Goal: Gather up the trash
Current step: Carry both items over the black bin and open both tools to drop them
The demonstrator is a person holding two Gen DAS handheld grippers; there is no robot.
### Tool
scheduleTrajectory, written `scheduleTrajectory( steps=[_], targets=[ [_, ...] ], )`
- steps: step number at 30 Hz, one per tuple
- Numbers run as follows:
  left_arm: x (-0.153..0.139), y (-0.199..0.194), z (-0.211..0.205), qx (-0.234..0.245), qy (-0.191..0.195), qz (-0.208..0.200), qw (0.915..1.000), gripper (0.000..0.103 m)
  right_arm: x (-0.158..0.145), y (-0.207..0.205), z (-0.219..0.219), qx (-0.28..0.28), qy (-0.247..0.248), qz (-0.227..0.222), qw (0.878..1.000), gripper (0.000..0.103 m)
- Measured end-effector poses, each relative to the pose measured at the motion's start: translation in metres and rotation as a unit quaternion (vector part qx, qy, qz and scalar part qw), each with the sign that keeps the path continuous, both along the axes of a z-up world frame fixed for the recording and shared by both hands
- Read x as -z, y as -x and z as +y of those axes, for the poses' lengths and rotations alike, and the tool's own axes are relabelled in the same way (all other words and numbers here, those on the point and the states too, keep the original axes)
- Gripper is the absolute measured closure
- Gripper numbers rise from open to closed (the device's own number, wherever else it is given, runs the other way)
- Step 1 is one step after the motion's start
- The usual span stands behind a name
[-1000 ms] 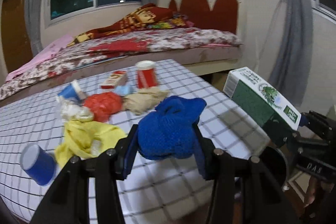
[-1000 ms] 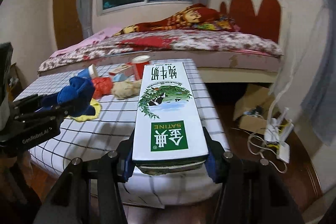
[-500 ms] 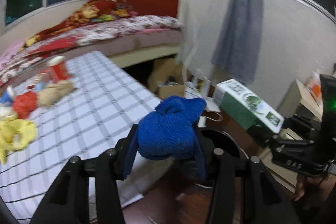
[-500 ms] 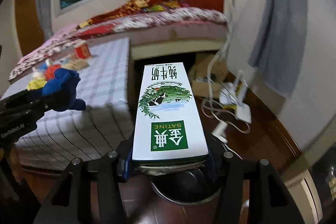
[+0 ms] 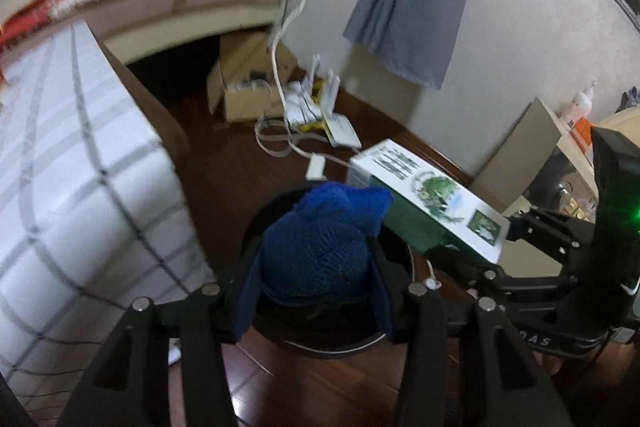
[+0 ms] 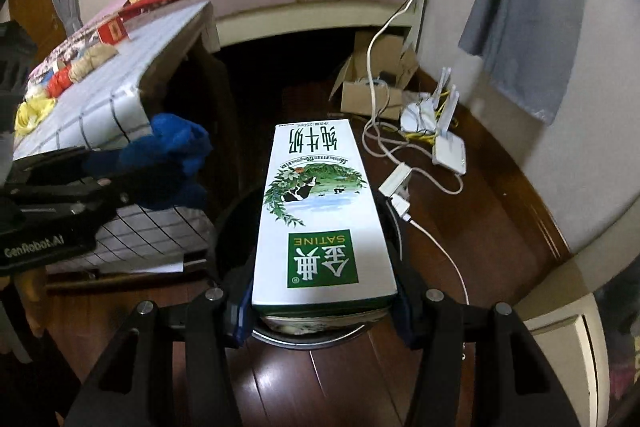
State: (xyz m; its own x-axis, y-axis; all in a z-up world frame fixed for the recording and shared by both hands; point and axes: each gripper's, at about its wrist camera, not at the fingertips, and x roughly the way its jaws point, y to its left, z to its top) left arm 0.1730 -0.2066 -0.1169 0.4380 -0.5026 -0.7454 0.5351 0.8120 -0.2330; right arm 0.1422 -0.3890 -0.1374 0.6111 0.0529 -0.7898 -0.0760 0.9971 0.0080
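Below, round dark bin (image 5: 328, 341), left hand-held gripper (image 5: 314, 281) clamping knitted blue cloth (image 5: 320, 247), right hand-held gripper (image 6: 324, 301) clamping boxy carton (image 6: 320, 211), seemingly glossy.

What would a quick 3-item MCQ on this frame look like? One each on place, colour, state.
1. Where is the round black bin?
A. on the table
B. on the floor, below both grippers
C. on the bed

2. What colour is the knit cloth?
A. yellow
B. red
C. blue

3. What state is the right gripper in?
A. open, empty
B. shut on the milk carton
C. out of view

Key: 1 B, its rim shows on the wood floor under both held items. 2 C, blue in both views. 3 B, fingers press the carton's sides.
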Motion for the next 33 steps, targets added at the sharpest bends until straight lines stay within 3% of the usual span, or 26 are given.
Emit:
scheduleTrajectory(
  steps=[1, 2, 3, 4, 5, 7, 19, 33],
  targets=[
    [0.006, -0.003, -0.002, 0.004, 0.012, 0.012, 0.9998, 0.043, 0.007, -0.008, -0.001, -0.007, -0.002, 0.009, 1.0, 0.047],
    [0.008, -0.003, -0.003, 0.004, 0.022, 0.017, 0.9996, 0.023, 0.014, -0.014, -0.004, -0.01, 0.001, 0.015, 1.0, 0.044],
    [0.012, -0.005, -0.004, -0.004, 0.022, 0.018, 0.9996, 0.014, 0.021, -0.02, -0.006, -0.006, 0.01, 0.023, 1.0, 0.036],
    [0.014, -0.003, -0.004, -0.016, 0.016, 0.018, 0.9996, 0.009, 0.033, -0.026, -0.013, 0.013, 0.028, 0.039, 0.999, 0.009],
    [0.014, -0.001, -0.002, -0.02, 0.017, 0.019, 0.9995, 0.008, 0.039, -0.028, -0.019, 0.022, 0.03, 0.047, 0.998, 0.003],
    [0.01, 0.007, 0.004, -0.045, -0.008, 0.006, 0.9989, 0.001, 0.046, -0.026, -0.033, 0.038, 0.025, 0.062, 0.997, 0.003],
    [-0.007, 0.028, 0.031, -0.088, -0.05, -0.054, 0.9934, 0.001, 0.02, -0.009, -0.023, 0.056, 0.031, 0.028, 0.998, 0.001],
    [-0.022, 0.041, 0.058, -0.115, -0.05, -0.092, 0.9878, 0.001, -0.023, 0.015, 0.013, 0.04, 0.033, -0.017, 0.999, 0.001]
  ],
)
